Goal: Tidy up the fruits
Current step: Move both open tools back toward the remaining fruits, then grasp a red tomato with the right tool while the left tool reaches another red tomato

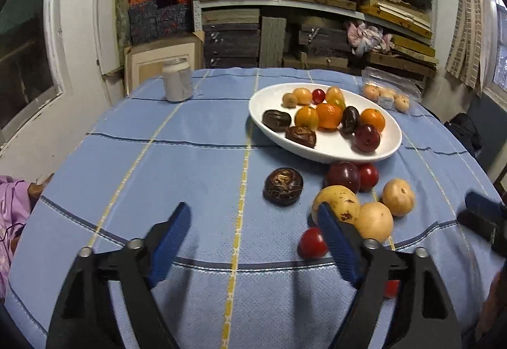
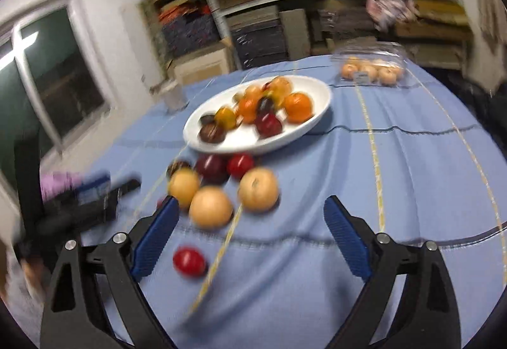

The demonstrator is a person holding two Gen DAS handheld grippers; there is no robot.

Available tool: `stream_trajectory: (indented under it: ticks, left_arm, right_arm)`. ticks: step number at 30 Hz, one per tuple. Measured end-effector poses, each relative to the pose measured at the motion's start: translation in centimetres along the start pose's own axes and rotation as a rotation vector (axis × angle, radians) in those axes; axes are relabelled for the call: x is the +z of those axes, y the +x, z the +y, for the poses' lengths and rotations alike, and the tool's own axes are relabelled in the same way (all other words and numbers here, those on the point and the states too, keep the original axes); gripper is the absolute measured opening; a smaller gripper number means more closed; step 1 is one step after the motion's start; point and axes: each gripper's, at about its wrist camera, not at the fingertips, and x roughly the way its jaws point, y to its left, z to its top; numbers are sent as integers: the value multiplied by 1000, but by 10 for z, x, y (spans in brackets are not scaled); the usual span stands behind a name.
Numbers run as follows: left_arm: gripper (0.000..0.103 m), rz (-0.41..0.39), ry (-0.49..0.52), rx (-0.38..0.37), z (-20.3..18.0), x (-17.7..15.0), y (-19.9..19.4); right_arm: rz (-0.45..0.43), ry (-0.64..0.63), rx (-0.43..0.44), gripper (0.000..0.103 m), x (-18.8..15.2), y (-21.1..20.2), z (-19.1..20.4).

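Observation:
A white oval plate [image 1: 323,149] [image 2: 304,130] on the blue tablecloth holds several oranges, dark plums and brown fruits. In front of it lie loose fruits: a dark brown fruit [image 1: 283,186], a dark plum [image 1: 343,176], red tomatoes [image 1: 312,242] [image 2: 189,261], and three yellow-tan fruits [image 1: 336,201] [image 2: 210,207] [image 2: 258,189]. My left gripper [image 1: 253,216] is open and empty above the cloth, left of the loose pile. My right gripper [image 2: 250,212] is open and empty, just short of the tan fruits; this view is blurred.
A white can [image 1: 177,79] stands at the table's far left. A clear bag of tan fruits [image 1: 388,97] [image 2: 370,70] lies at the far right. Shelves of stacked boards stand behind the table. The right gripper's tip shows in the left wrist view [image 1: 481,216].

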Motion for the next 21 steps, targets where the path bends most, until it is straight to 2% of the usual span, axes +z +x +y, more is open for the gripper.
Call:
stream_trajectory:
  ticks: [3, 5, 7, 9, 11, 19, 21]
  left_arm:
    - [89, 33, -28, 16, 9, -3, 5]
    - [89, 54, -53, 25, 14, -2, 8]
    - [89, 66, -79, 42, 19, -1, 11]
    - [89, 81, -103, 44, 25, -1, 13]
    - [89, 102, -117, 38, 28, -2, 16]
    - [90, 102, -76, 35, 21, -4, 14]
    - [90, 104, -70, 35, 20, -4, 15]
  right_arm:
    - [83, -113, 17, 90, -18, 9, 26]
    - [102, -171, 16, 87, -22, 10, 37]
    - [111, -204, 21, 78, -26, 12, 46]
    - [148, -216, 23, 58, -29, 19, 49]
    - [188, -215, 27, 49, -31, 28, 51]
    - [250, -222, 84, 47, -34, 38, 61]
    - [263, -217, 94, 38, -35, 41, 61]
